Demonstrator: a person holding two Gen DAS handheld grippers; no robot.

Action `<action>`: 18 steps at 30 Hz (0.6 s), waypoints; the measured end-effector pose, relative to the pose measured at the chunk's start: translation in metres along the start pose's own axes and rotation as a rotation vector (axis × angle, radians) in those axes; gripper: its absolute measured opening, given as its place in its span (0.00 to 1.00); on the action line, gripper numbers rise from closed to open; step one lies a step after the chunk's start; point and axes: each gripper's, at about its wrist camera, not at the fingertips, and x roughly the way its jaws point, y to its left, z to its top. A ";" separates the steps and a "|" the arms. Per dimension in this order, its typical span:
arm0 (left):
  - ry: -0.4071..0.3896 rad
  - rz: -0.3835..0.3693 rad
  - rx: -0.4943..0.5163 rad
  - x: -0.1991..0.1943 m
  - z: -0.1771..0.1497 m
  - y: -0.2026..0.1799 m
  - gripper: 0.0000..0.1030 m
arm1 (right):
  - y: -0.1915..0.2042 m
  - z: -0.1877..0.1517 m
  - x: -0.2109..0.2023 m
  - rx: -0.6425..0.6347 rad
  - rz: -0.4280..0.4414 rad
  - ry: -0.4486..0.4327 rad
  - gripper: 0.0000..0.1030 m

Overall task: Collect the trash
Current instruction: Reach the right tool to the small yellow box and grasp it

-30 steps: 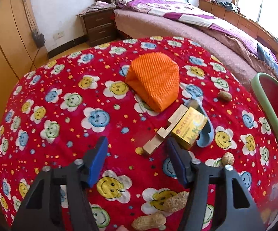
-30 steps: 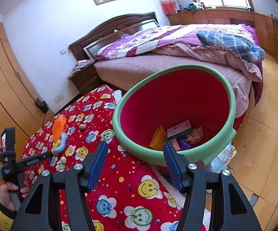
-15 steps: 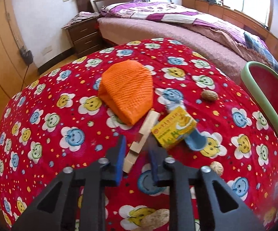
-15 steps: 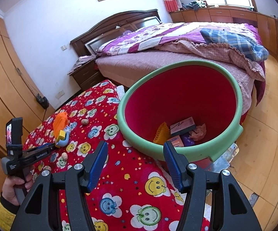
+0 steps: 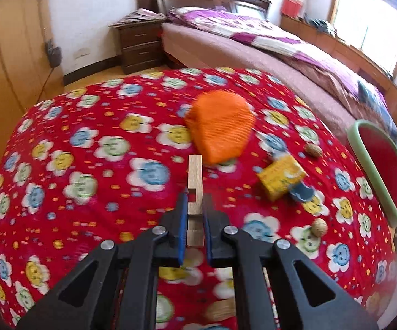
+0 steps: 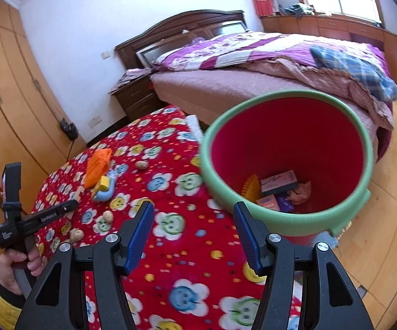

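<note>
My left gripper (image 5: 194, 206) is shut on a notched wooden block (image 5: 195, 177), held pointing forward just above the red flowered tablecloth (image 5: 88, 187). An orange mesh bag (image 5: 220, 126), a yellow carton (image 5: 281, 177) on a blue piece (image 5: 303, 192) and walnuts (image 5: 319, 227) lie beyond it. My right gripper (image 6: 194, 236) is open and empty, held over the table edge beside the green-rimmed red bin (image 6: 289, 228), which holds several pieces of trash (image 6: 279, 183). The left gripper also shows in the right wrist view (image 6: 70, 206).
Peanuts (image 5: 220, 312) lie near the table's front edge. A bed (image 6: 267, 66) and a nightstand (image 5: 140, 45) stand behind the table. Wooden wardrobes (image 6: 8, 104) line the left wall. The bin's rim (image 5: 374, 170) sits at the table's right edge.
My left gripper closed on the wooden block and lifted it off the carton pile, turning it forward. The right gripper shifted slightly left of the bin.
</note>
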 end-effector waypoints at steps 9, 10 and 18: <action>-0.029 0.028 -0.111 0.001 0.004 0.043 0.10 | 0.068 0.006 0.041 -0.141 0.067 0.076 0.60; -0.030 0.029 -0.119 0.002 0.004 0.045 0.10 | 0.076 0.007 0.046 -0.158 0.073 0.082 0.60; -0.046 0.013 -0.149 0.008 -0.002 0.056 0.10 | 0.128 0.011 0.093 -0.292 0.088 0.144 0.60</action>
